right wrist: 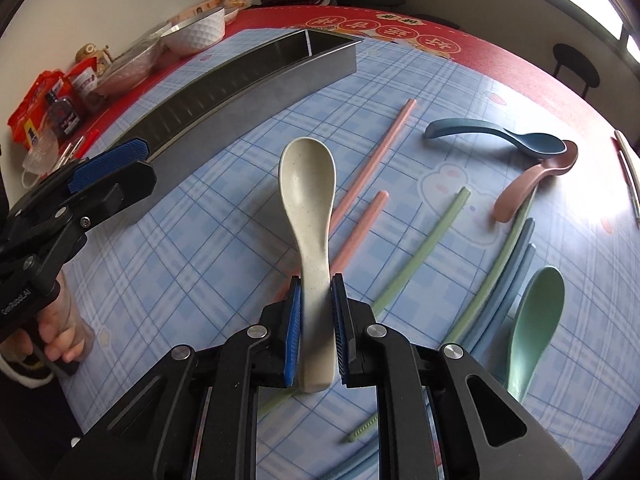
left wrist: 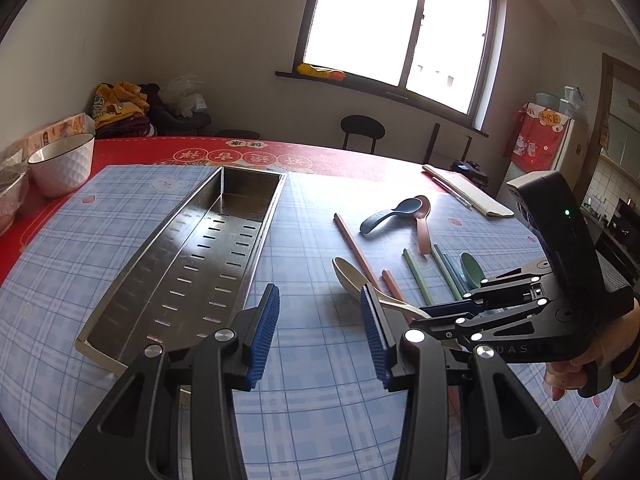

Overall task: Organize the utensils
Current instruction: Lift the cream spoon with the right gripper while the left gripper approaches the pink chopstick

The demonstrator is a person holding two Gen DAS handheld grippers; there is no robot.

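My right gripper (right wrist: 316, 280) is shut on the handle of a cream spoon (right wrist: 306, 184), bowl pointing away; the spoon also shows in the left wrist view (left wrist: 350, 276). My left gripper (left wrist: 320, 300) is open and empty above the mat, beside the long steel tray (left wrist: 192, 256), which also shows in the right wrist view (right wrist: 256, 92). On the mat lie pink chopsticks (right wrist: 380, 148), green chopsticks (right wrist: 424, 248), blue chopsticks (right wrist: 508, 280), a blue spoon (right wrist: 496, 134), a pink spoon (right wrist: 532, 180) and a green spoon (right wrist: 536, 320).
A white bowl (left wrist: 62, 164) and snack packets (right wrist: 44, 108) stand at the table's left side. A white flat case (left wrist: 468, 190) lies at the far right. Chairs (left wrist: 362, 130) stand beyond the red tablecloth (left wrist: 280, 152).
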